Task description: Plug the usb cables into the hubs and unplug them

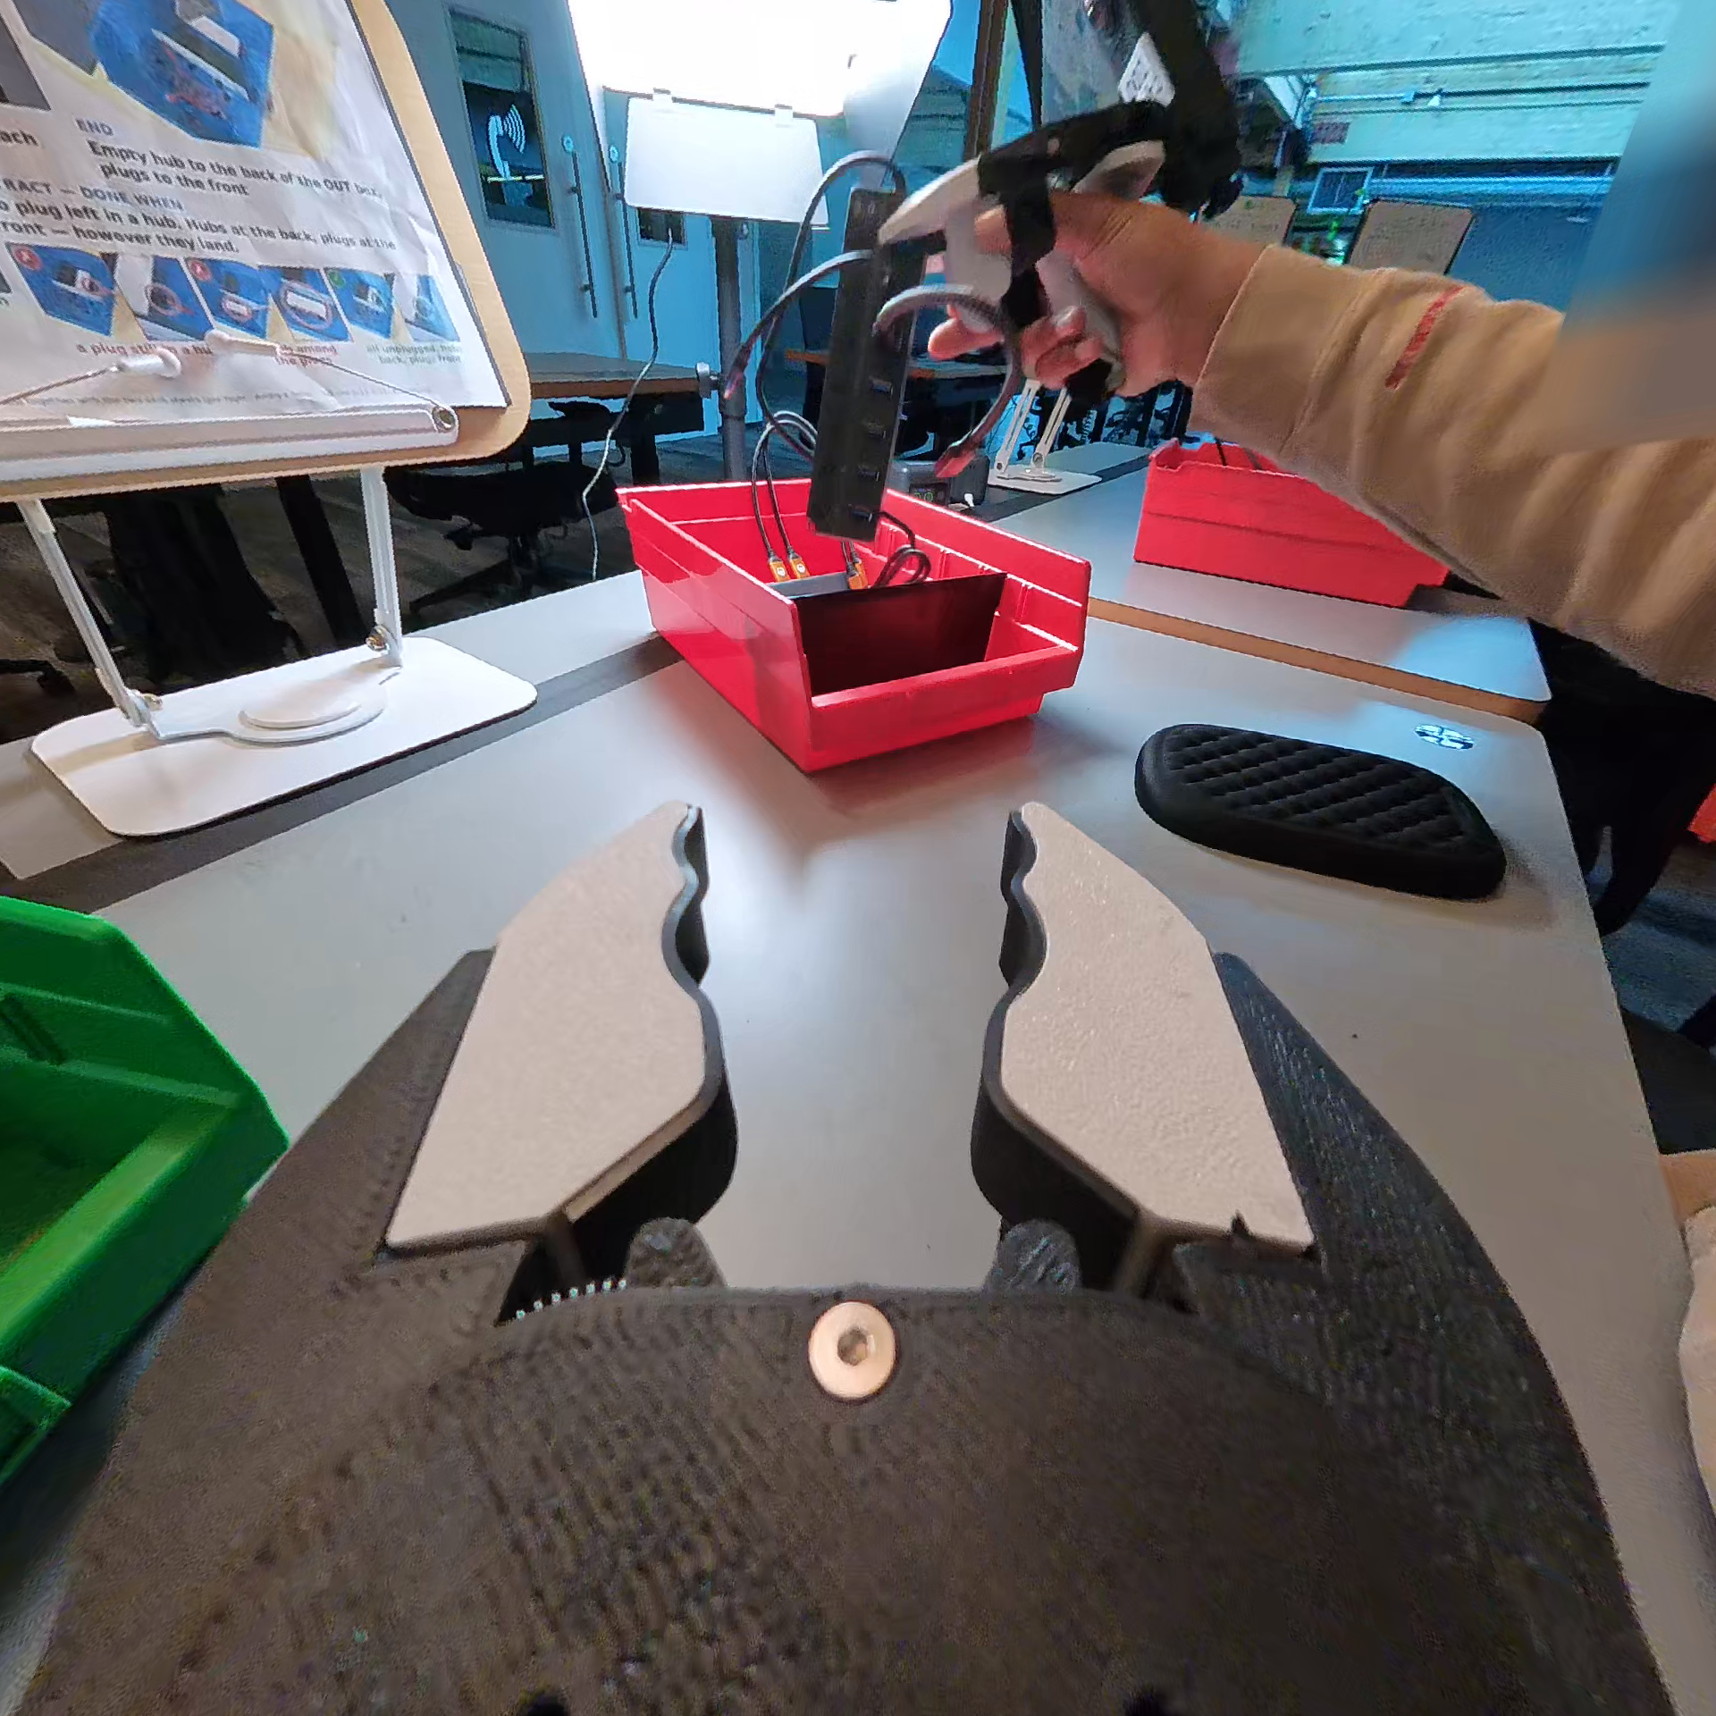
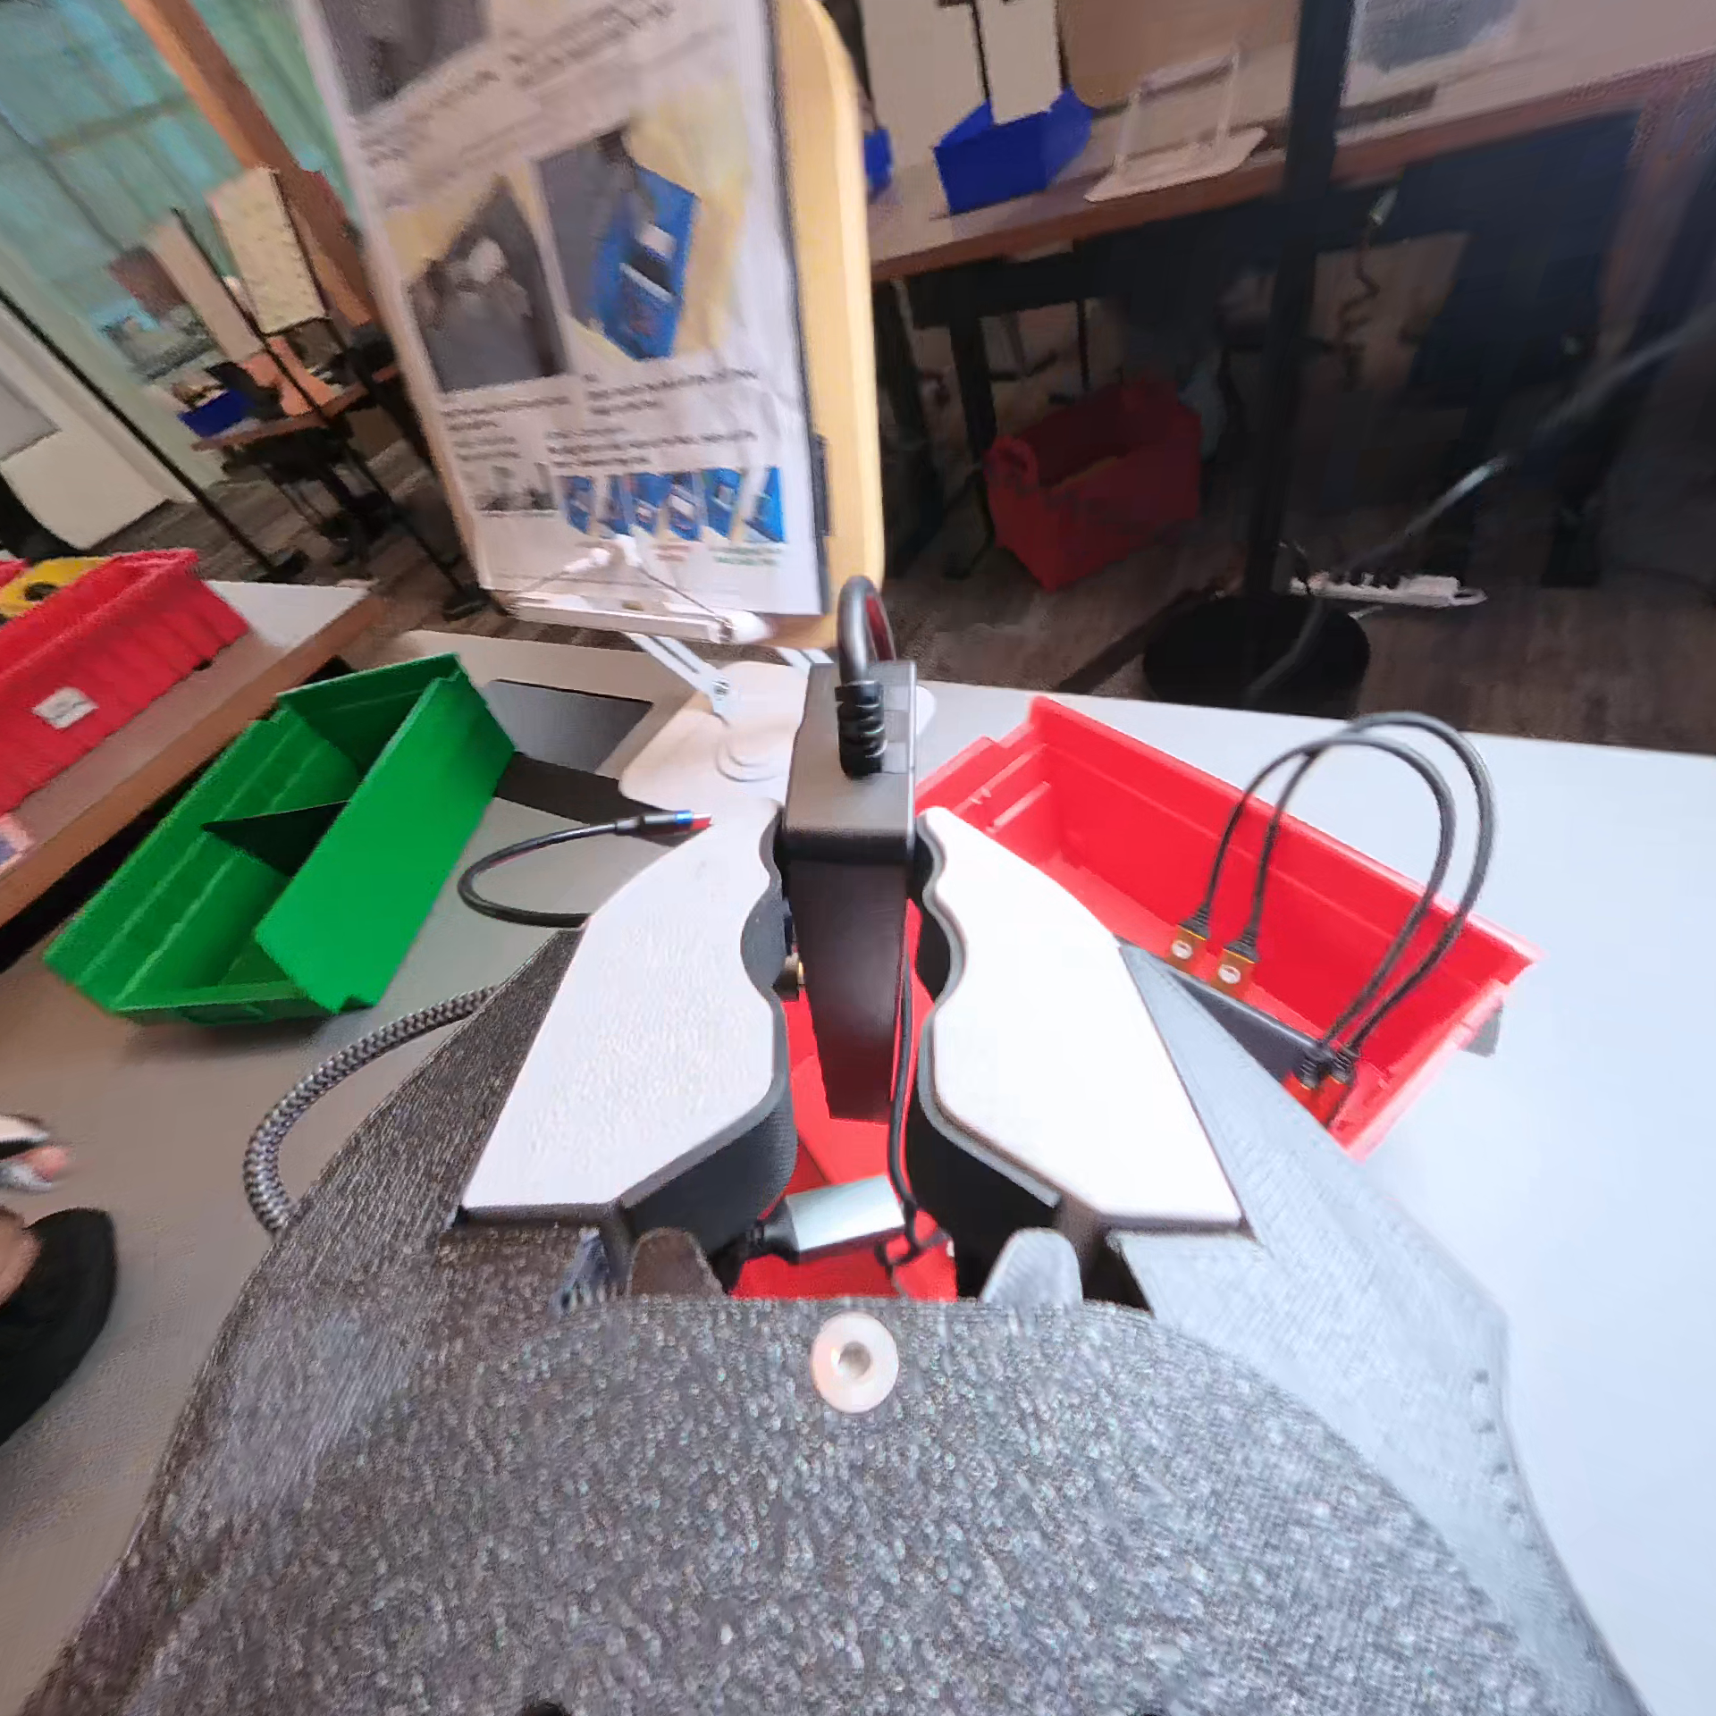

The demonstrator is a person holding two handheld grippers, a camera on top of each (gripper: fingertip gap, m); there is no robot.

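My right gripper [image 2: 850, 836] is shut on a long black USB hub [image 2: 850, 891] and holds it in the air above the red bin [image 2: 1096, 817]. In the left wrist view the same hub [image 1: 859, 371] hangs upright over the red bin [image 1: 836, 706], held by the right gripper [image 1: 915, 227]. Short black cables with orange plugs [image 2: 1216, 956] arch from the hub down towards the bin. The hub's own cable [image 2: 520, 882] trails left with a plug at its end. My left gripper [image 1: 852, 826] is open and empty, low over the grey table.
A green divided bin [image 2: 279, 854] stands at the left; it also shows in the left wrist view [image 1: 102, 1114]. A white stand with an instruction sheet [image 1: 214, 186] is behind. A black oval pad [image 1: 1319, 808] lies at the right. A second red bin [image 1: 1272, 529] sits on the far table.
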